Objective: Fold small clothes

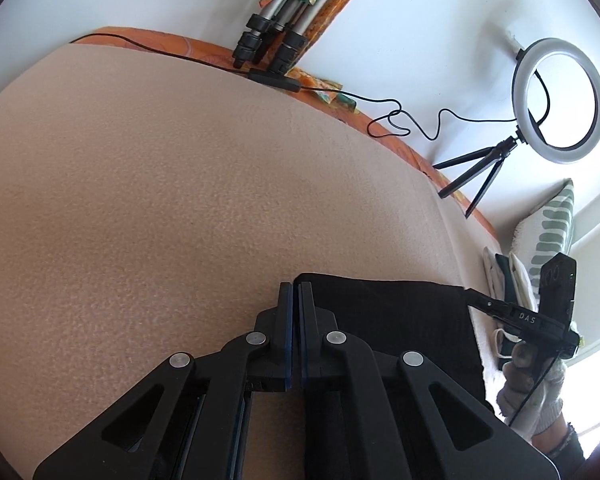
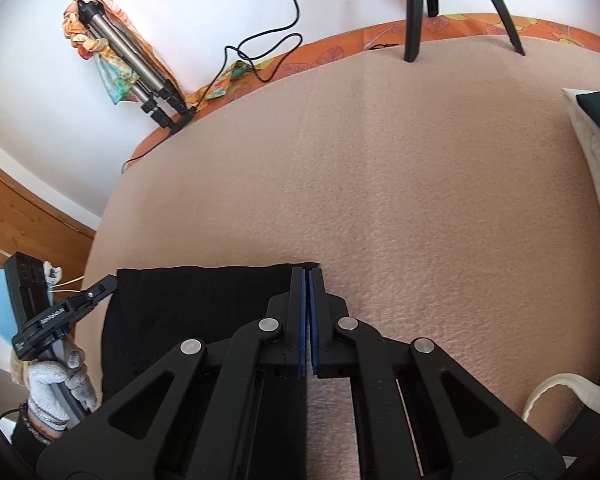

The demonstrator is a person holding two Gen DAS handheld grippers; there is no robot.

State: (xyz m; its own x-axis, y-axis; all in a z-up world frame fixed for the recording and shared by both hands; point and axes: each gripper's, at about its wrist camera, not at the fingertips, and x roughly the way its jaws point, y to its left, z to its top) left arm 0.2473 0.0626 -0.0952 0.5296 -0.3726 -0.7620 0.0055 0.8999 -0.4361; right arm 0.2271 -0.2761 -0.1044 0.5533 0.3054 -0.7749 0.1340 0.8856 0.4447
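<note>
A small black garment (image 1: 396, 312) lies flat on the tan blanket (image 1: 180, 184), stretched between my two grippers. My left gripper (image 1: 295, 286) is shut on its far left corner. My right gripper (image 2: 307, 272) is shut on its far right corner; the black garment (image 2: 196, 304) spreads to the left of it on the tan blanket (image 2: 380, 160). Each gripper shows in the other's view: the right one (image 1: 470, 293) at the cloth's right edge, the left one (image 2: 110, 282) at its left edge, both held by gloved hands.
A ring light on a small tripod (image 1: 556, 100) stands at the far edge; its legs (image 2: 414, 12) show in the right view. A folded tripod (image 1: 272, 36) and cable (image 1: 380, 116) lie along the orange border. Folded clothes (image 2: 596, 152) and a leaf-print pillow (image 1: 552, 232) sit at right.
</note>
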